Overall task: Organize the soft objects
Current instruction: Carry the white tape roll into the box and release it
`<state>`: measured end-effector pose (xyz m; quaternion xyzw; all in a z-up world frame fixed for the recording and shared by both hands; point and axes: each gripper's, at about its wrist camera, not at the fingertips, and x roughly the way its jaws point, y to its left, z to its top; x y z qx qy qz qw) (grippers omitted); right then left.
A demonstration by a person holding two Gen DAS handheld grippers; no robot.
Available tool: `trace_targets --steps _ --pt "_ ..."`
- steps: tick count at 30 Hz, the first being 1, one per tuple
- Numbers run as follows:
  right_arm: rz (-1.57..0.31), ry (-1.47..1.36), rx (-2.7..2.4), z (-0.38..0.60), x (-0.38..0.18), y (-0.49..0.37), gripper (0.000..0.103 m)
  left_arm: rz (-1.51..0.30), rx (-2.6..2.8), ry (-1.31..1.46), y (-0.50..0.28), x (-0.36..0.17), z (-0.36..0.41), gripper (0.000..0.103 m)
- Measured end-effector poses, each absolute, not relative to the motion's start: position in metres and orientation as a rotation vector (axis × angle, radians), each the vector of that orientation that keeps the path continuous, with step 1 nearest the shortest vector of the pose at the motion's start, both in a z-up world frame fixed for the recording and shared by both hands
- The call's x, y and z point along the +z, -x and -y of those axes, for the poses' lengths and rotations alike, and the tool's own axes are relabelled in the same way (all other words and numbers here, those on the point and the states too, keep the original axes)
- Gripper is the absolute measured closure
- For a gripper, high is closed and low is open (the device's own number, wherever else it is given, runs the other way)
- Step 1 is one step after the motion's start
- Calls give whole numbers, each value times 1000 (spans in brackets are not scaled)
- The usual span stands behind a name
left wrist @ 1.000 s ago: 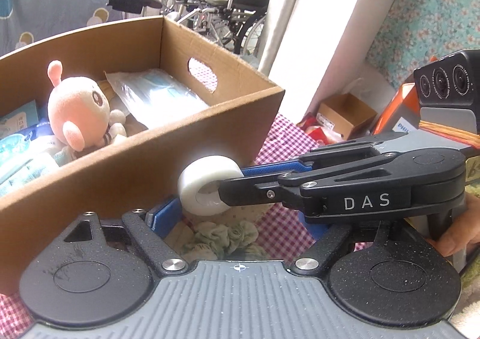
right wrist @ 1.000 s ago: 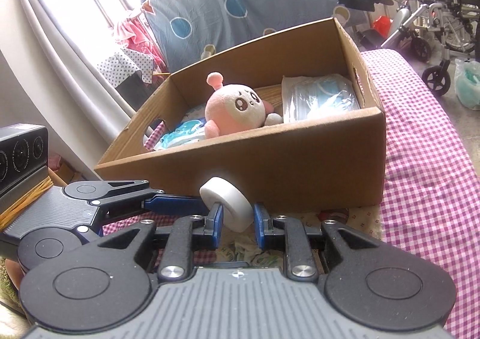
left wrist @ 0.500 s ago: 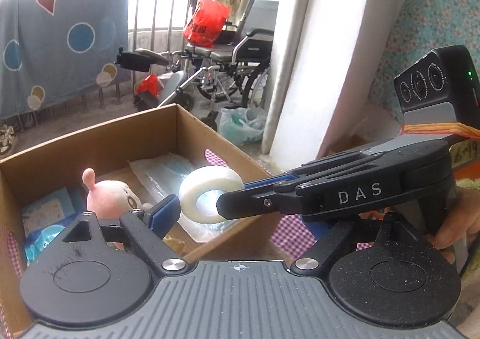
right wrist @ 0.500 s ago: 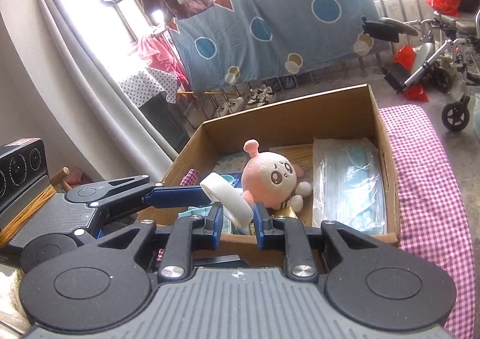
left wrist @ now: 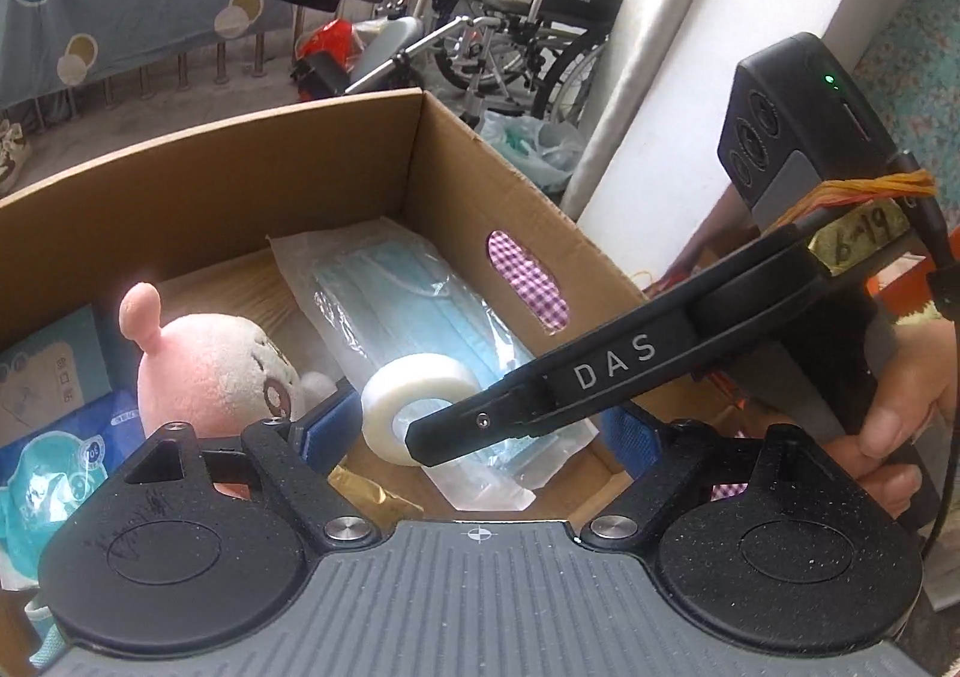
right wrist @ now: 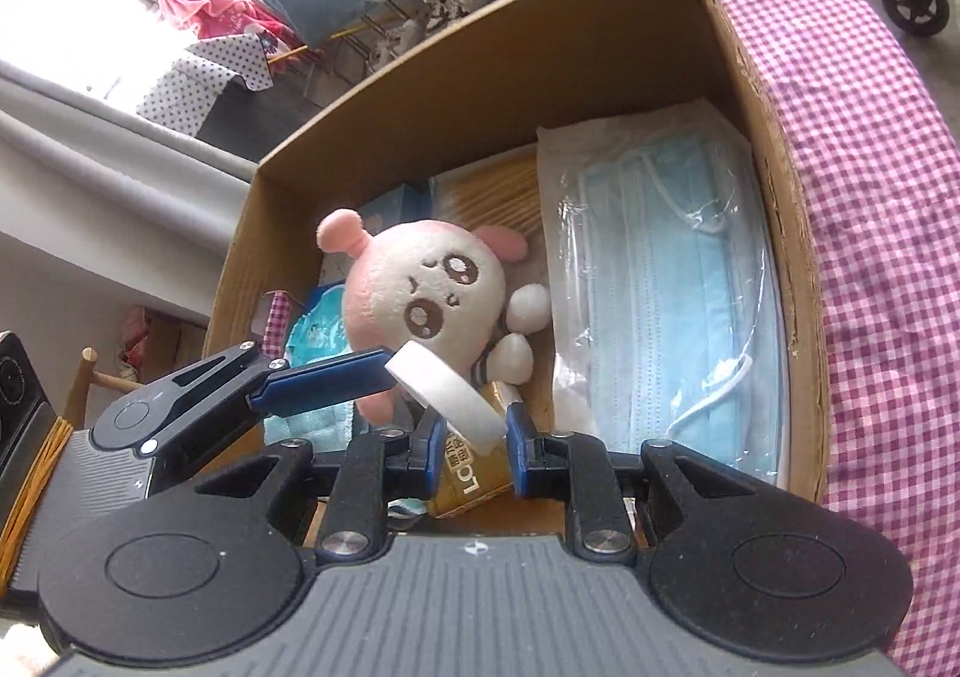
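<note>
White tape roll (right wrist: pixel 447 398) hangs above the open cardboard box (right wrist: pixel 798 281), clenched by its flat sides between the 2 blue pads of our right claw (right wrist: pixel 469 443). We judge that grip is chosen so the ring cannot roll out while it is carried over the rim. Our left claw (left wrist: pixel 462 431) sits alongside with its jaws spread wide; one blue finger (right wrist: pixel 327 380) touches or nearly touches the roll's upper edge, seemingly steadying it rather than gripping. In the left view the right claw's black arm crosses in front of the roll (left wrist: pixel 420 407), so we cannot tell the contact exactly.

Below, the box already holds a pink plush toy (right wrist: pixel 420 287), a clear bag of blue face masks (right wrist: pixel 666 293) laid along the right wall, teal tissue packs (left wrist: pixel 54 461) at the left, and a gold packet (right wrist: pixel 468 482) near the front. The box stands on a pink checked cloth (right wrist: pixel 888 197). The roll is over the gap between plush and masks, a sensible drop spot.
</note>
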<state>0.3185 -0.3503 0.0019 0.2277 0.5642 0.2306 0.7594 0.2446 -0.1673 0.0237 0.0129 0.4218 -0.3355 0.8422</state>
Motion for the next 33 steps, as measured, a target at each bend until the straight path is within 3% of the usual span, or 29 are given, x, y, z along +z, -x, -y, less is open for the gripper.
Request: trace_targets --steps 9,20,33 --pt "-1347 -404 457 334 -12 -348 80 -937 -691 7 -248 18 153 16" --pt "-1308 -278 361 329 4 -354 78 -807 -680 48 -196 50 106 2" --pt "-1301 -83 323 292 -19 -358 79 -778 -620 178 -168 49 57 1"
